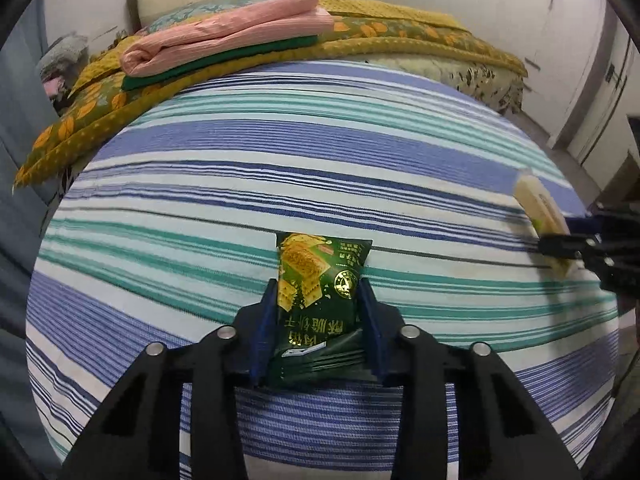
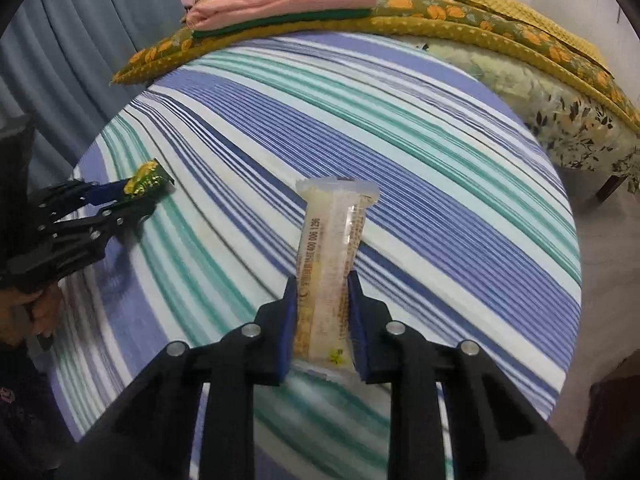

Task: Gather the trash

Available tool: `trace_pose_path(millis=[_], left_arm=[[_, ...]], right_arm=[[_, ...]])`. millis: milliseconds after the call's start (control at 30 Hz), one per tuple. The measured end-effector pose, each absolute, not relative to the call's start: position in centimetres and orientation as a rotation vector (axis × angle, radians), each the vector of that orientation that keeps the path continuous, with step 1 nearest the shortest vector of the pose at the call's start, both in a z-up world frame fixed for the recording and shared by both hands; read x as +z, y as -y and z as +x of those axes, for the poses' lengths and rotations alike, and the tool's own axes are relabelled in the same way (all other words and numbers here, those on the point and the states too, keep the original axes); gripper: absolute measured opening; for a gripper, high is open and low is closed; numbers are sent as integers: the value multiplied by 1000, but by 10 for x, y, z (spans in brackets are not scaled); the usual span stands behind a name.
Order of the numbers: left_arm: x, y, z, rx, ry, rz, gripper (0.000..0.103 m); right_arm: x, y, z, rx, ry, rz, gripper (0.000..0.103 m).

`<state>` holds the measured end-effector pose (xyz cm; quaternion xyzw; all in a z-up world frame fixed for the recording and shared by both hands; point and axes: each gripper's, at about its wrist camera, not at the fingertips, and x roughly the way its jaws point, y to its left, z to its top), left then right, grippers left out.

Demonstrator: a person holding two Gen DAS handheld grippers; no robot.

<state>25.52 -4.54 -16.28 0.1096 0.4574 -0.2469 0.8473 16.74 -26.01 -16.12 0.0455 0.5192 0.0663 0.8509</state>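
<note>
Two wrappers, one in each claw, and both are off the striped sheet [image 1: 320,152]. Nearest in the left wrist view, the left gripper [image 1: 320,300] has its blue pads pinched on the lower half of the green packet [image 1: 316,280], the printed end poking forward past the tips. Over on the right wrist view, the right gripper [image 2: 322,288] is clamped narrow around the pale wrapper [image 2: 332,248], gripped low so the crimped end stands out ahead. By my read, both are held near one end to keep them from slipping on the way to a bin, though no bin is in view. Farther back, a pink towel [image 1: 224,36] lies folded on a yellow quilt [image 1: 400,44], not trash.
</note>
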Motion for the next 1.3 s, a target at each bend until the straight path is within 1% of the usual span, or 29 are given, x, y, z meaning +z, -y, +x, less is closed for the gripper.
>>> trace_pose_path(millis=[133,300,533,633,733,867,1000,1300], left_arm=[[-149,43,237,-562,-926,168,35],[-128,68,204,-628,-890,173,35],[-101,143,129,-805,-860,202,35],[-95,184,93,-905,-855,211,35],[-94,229,59,-1004,-861,228,35],[-106,291,23,-1085,-888,279,35],[-138,351,-2,-1104,-925,360,35],[-216,421,-12,-1022,-962,470,36]], right_arm=[[-148,272,145,154,-1054,156,23],[-131,291,116,149,-1010,207,23],[-112,353,60,55,-954,264,23],[-117,394,27,-29,-950,294,23],[-134,444,-6,-122,-961,352,23],[-162,492,-35,-195,-971,418,23],[-197,532,-53,-222,-994,488,23],[-263,576,-43,-234,-1023,557,23]])
